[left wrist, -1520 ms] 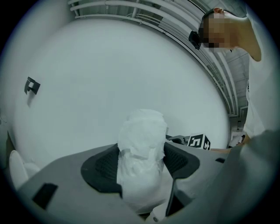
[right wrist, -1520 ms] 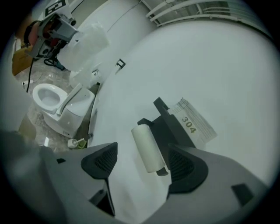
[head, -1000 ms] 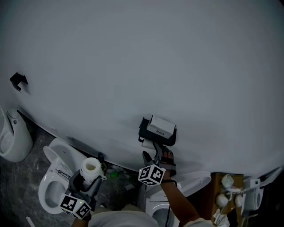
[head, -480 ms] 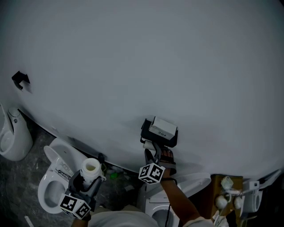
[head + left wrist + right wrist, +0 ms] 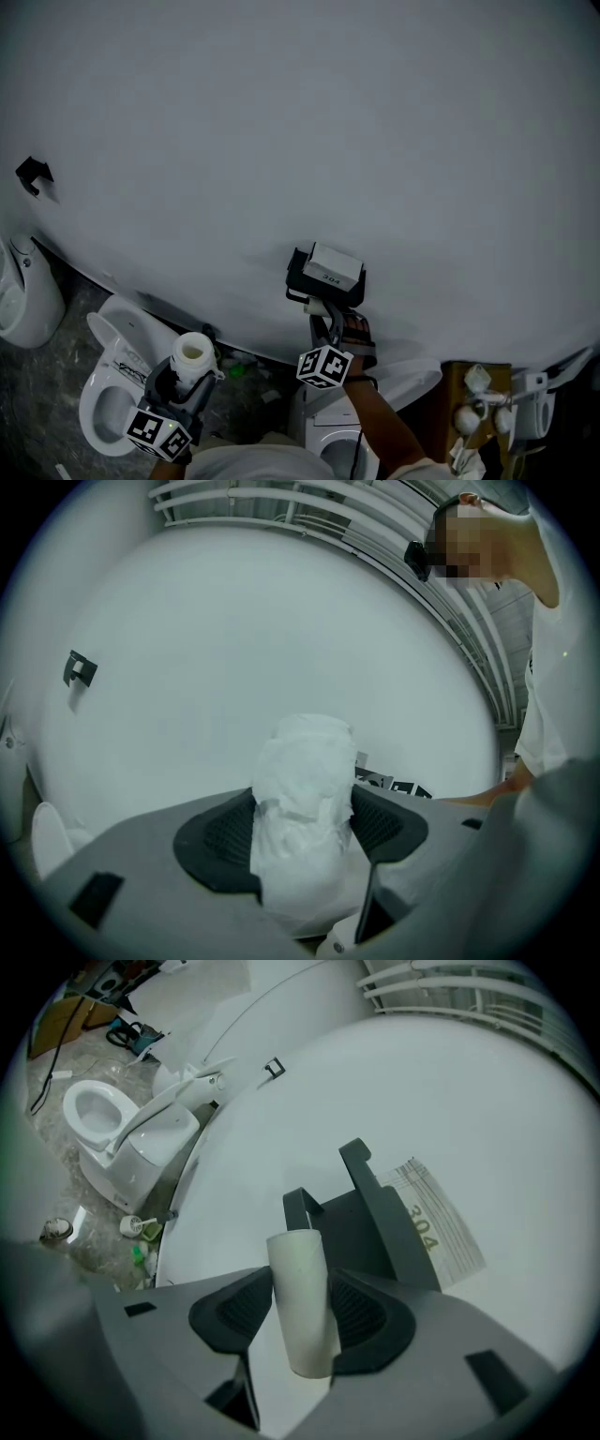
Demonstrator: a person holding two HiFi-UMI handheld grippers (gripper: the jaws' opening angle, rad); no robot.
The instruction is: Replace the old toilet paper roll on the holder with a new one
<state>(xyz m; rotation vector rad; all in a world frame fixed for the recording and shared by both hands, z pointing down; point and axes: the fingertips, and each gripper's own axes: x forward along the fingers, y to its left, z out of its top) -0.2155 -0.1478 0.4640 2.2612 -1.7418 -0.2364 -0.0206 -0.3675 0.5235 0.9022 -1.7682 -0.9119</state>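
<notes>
A dark toilet paper holder (image 5: 323, 277) hangs on the pale wall, with a white label on its top. Just under it is the old roll, a bare cardboard tube (image 5: 315, 307). My right gripper (image 5: 324, 317) reaches up to it. In the right gripper view the tube (image 5: 302, 1297) stands upright in front of the holder (image 5: 361, 1222), and the jaws of my right gripper (image 5: 302, 1312) have just been closing, with both pads now against it. My left gripper (image 5: 190, 371) stays low at the left, shut on the new white roll (image 5: 192, 354), which fills its jaws (image 5: 305, 817).
A white toilet (image 5: 117, 380) stands below the left gripper and another (image 5: 375, 403) under the right arm. A urinal (image 5: 23, 300) and a black hook (image 5: 33, 173) are on the wall at far left. A brown box with white objects (image 5: 478, 412) sits at lower right.
The right gripper's jaws have narrowed around the cardboard tube under the holder. The left gripper and its new roll have stayed where they were.
</notes>
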